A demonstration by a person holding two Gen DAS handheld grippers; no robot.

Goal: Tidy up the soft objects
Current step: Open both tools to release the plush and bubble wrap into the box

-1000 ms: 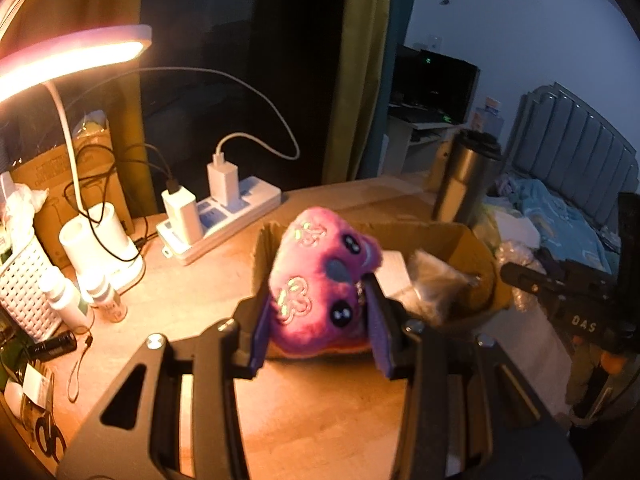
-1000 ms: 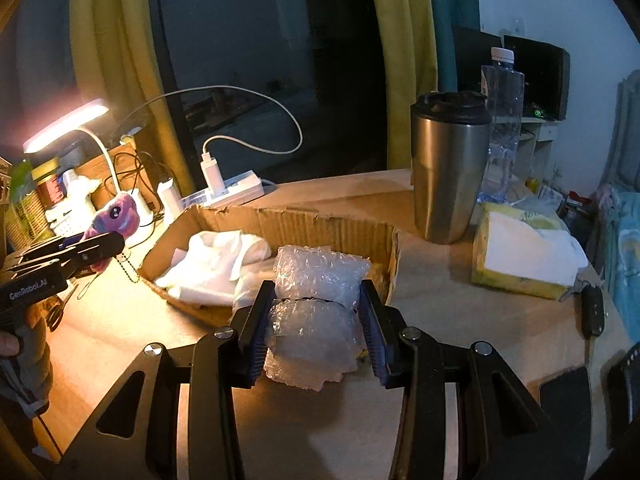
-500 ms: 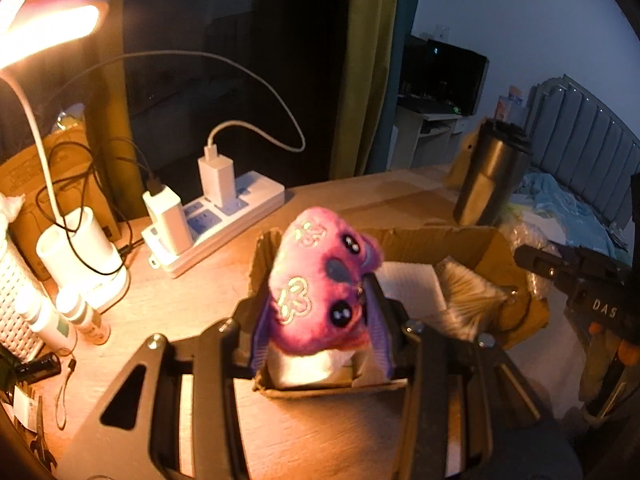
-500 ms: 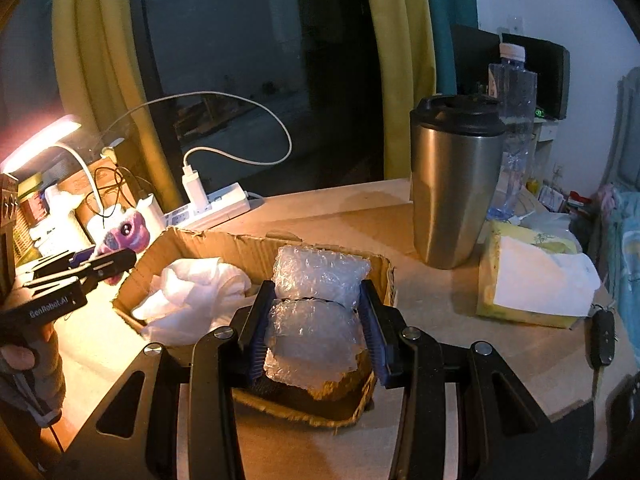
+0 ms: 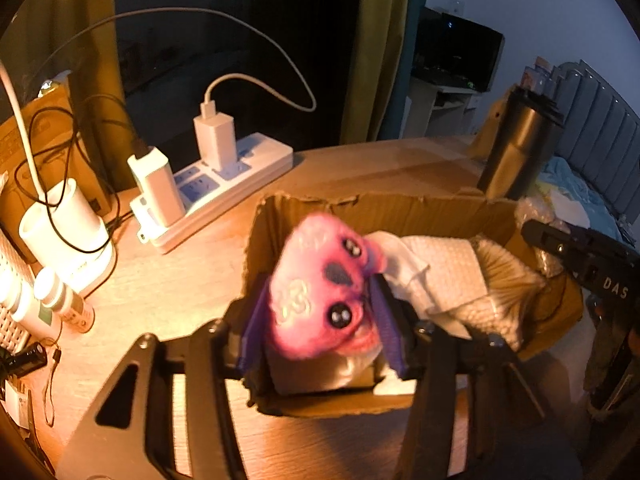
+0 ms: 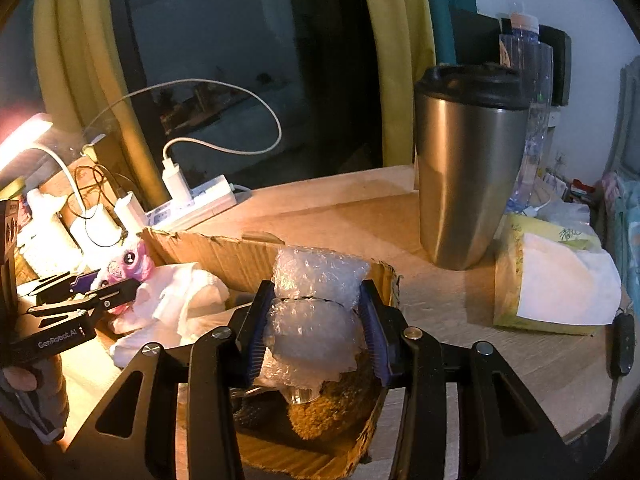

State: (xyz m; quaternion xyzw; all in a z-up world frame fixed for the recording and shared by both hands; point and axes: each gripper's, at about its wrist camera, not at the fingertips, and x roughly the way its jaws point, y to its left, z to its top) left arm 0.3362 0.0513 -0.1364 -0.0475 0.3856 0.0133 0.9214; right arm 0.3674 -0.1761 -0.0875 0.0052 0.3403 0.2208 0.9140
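My left gripper (image 5: pixel 320 308) is shut on a pink plush toy (image 5: pixel 320 288) and holds it over the near left end of an open cardboard box (image 5: pixel 360 204). White cloths (image 5: pixel 440 272) lie inside the box. My right gripper (image 6: pixel 314 320) is shut on a wad of bubble wrap (image 6: pixel 316 300) and holds it over the right end of the box (image 6: pixel 224 248), above a brown fuzzy object (image 6: pixel 336 404). The left gripper (image 6: pixel 80 296) with the pink toy (image 6: pixel 128 260) also shows in the right wrist view.
A white power strip (image 5: pixel 212 184) with chargers and cables lies behind the box. A steel tumbler (image 6: pixel 464 168), a water bottle (image 6: pixel 528 80) and a yellow tissue pack (image 6: pixel 552 276) stand to the right. A lamp base (image 5: pixel 64 232) and small bottles (image 5: pixel 60 300) are at the left.
Both grippers have moved forward and down over the box. The pink toy is now above the box's left end, the bubble wrap above its right end. Both stay shut.
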